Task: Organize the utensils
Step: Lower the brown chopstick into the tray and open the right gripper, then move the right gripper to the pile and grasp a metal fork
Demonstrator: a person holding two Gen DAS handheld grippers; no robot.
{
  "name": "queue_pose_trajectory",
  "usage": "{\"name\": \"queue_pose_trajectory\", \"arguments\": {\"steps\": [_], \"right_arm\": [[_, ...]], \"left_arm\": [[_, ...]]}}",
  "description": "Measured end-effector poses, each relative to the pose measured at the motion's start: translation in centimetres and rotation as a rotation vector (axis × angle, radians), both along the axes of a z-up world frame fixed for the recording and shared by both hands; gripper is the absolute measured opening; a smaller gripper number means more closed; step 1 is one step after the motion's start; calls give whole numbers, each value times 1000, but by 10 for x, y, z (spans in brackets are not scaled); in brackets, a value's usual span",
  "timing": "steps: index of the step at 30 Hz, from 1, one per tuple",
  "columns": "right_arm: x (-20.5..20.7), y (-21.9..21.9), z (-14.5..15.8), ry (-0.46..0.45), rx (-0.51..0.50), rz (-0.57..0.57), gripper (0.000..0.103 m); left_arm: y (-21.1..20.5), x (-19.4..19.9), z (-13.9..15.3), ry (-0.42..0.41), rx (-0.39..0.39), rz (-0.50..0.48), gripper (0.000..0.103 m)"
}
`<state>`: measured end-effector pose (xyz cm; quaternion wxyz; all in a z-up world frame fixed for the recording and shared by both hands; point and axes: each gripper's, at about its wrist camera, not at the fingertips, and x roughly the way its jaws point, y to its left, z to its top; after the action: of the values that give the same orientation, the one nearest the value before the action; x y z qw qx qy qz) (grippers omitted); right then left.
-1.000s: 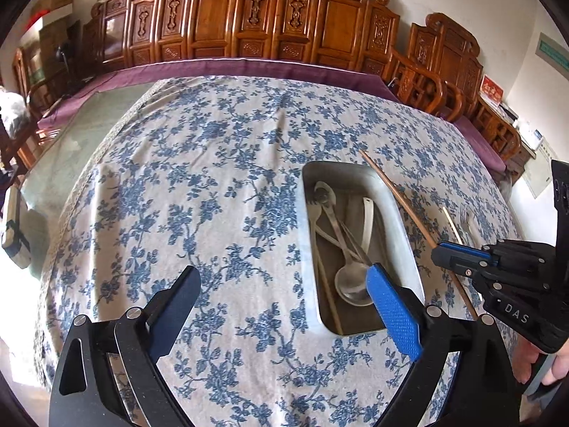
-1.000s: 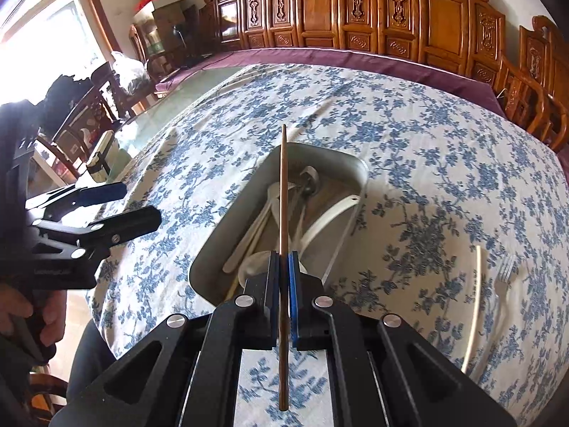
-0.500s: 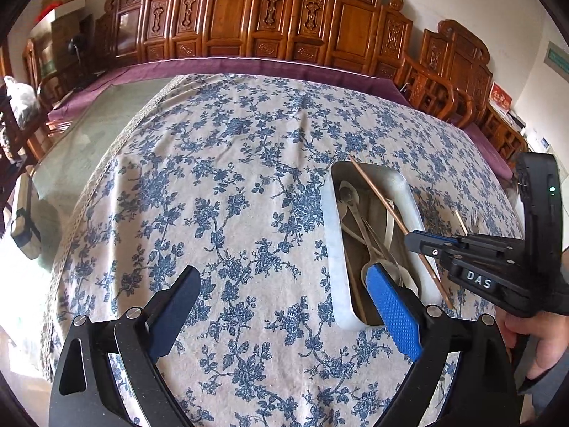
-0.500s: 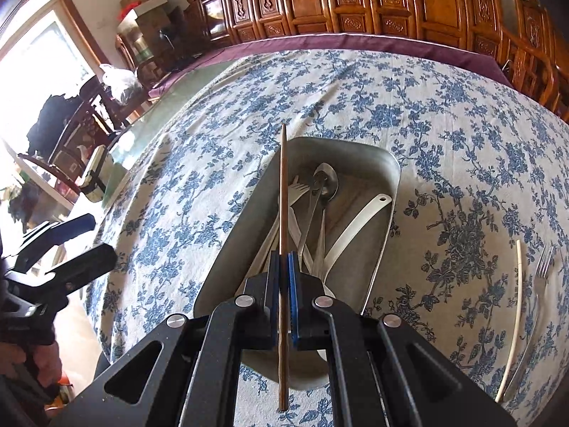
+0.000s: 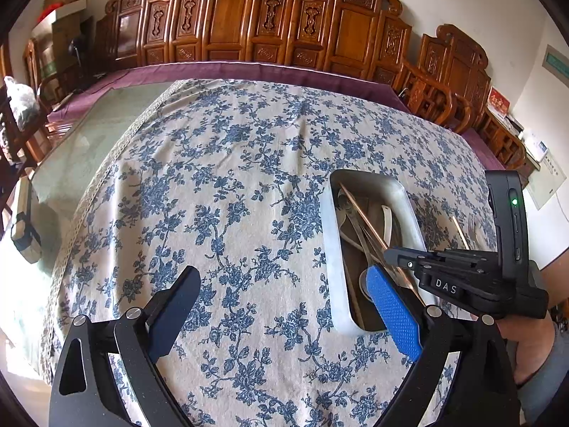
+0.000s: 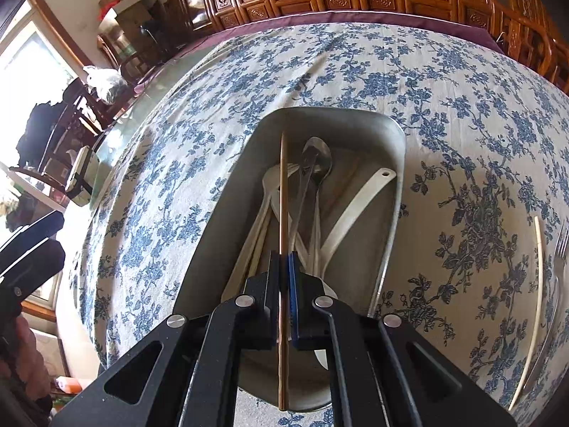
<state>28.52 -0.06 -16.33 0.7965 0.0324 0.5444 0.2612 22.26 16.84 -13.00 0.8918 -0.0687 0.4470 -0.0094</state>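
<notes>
The right gripper (image 6: 283, 267) pinches a chopstick (image 6: 282, 192) over the tray (image 6: 394, 213), perhaps touching spoons; the left gripper (image 5: 284, 306) fingers are spread.

A blue-flowered cloth (image 5: 227, 185) covers the worktop, leaving bare glass (image 5: 89, 142) at the left of the frame. Carved wooden chairs (image 5: 249, 21) line the far wall across the top. Cardboard boxes (image 6: 124, 3) stack at upper left; a purple cloth (image 5: 249, 71) edges the far side.
</notes>
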Motion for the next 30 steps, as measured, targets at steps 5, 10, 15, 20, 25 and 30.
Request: {"name": "queue_pose_trajectory", "arguments": {"steps": [5,10,15,20,25,30], "right_arm": [[2,-1,5,-12,29,5,6],[2,-10,8,-31,25,0,9],[1,-29,15,-60,19,-18,9],[-14,-54,28,-122,-11,-15,9],[-30,-85,38,-157,-30,-23,13],[-49,-127,39,-180,-63,-55,47]], "left_arm": [[-1,0,0,-1,3,-1,91],[-6,1,2,-3,6,-7,91],[-15,1,5,-7,10,-21,91],[-27,1,9,-15,15,-39,91],[-41,3,10,-19,17,-56,91],[-59,6,8,-15,9,-72,91]]}}
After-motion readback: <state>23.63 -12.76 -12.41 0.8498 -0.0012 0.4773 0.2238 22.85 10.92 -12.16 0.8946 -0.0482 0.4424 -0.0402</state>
